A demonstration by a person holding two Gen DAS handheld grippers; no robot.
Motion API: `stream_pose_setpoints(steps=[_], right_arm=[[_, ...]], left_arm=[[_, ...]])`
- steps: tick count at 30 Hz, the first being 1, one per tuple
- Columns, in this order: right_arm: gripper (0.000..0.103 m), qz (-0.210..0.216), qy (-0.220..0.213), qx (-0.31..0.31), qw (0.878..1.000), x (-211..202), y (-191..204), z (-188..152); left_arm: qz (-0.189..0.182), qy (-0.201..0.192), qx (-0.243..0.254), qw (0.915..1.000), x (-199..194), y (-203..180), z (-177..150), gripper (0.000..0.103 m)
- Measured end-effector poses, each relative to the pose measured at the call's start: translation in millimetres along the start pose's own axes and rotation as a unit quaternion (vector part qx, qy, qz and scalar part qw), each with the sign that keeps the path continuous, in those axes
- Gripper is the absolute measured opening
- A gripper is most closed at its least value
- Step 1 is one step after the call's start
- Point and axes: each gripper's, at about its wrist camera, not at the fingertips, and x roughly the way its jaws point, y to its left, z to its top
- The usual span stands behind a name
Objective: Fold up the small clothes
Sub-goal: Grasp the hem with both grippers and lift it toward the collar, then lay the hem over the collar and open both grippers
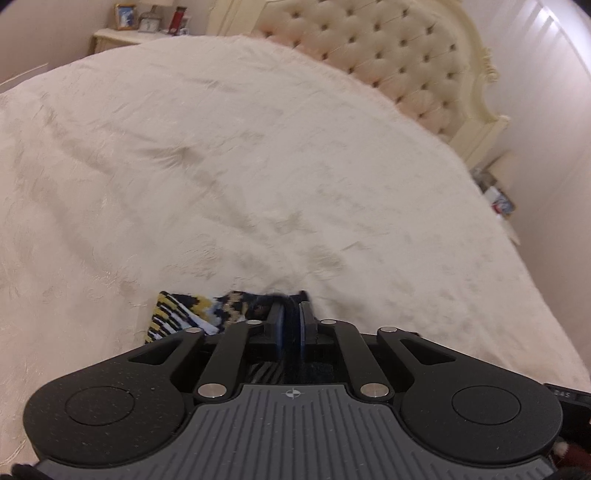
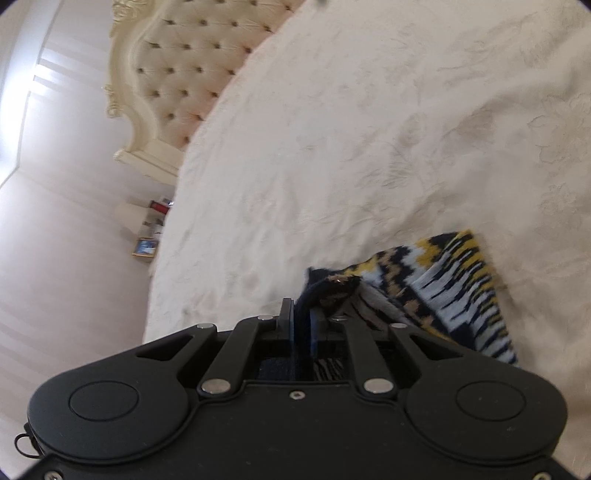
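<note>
Left gripper: pinching patterned garment at six o'clock.
Right gripper: pinching same cloth.
Risk: thin hold slips, fold skews on bedspread.

Cream bedspread, tufted headboard, pale walls, cluttered nightstand beside the bed.

The garment is navy, yellow, pale blue and tan in a jagged knit pattern; the bedspread is cream with a faint floral weave; the headboard is cream, button-tufted; both grippers are black with blue pads.
</note>
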Motion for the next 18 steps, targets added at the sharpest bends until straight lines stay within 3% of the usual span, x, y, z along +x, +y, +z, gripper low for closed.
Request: stream_pose_setpoints(steps=[2,4,8,10,11,14,16,18], right_arm=[[0.021,-0.007,-0.002,0.008,1.000,7,-7,5],[0.021,-0.015,-0.002,0.007,1.000,12,-11,10],[0.026,-0.031,-0.001,-0.006,0.999,17,-13,16],[0.055,-0.036,-0.001,-0.018,0.999,16,-12,16],[0.060,-0.036,-0.001,-0.024,0.999,14,-11,15],[0.063,-0.042,0.002,-0.045,0.998,10,-7,12],[0.065,-0.053,0.007,-0.068,0.996,8,-3,8],[0.075,-0.061,0.014,-0.094,0.994,6,1,2]], left_arm=[[0.007,-0.001,-0.004,1.0000,6,3,2,0.015],[0.009,0.000,-0.005,1.0000,11,6,6,0.041],[0.016,-0.004,0.010,0.9998,13,1,12,0.049],[0.017,-0.002,0.021,0.9996,10,-2,13,0.055],[0.015,-0.003,0.025,0.9996,8,-3,13,0.055],[0.013,-0.002,0.046,0.9989,1,-10,7,0.057],[0.013,0.007,0.067,0.9977,-4,-16,-3,0.065],[0.014,0.018,0.091,0.9956,-6,-22,-16,0.070]])
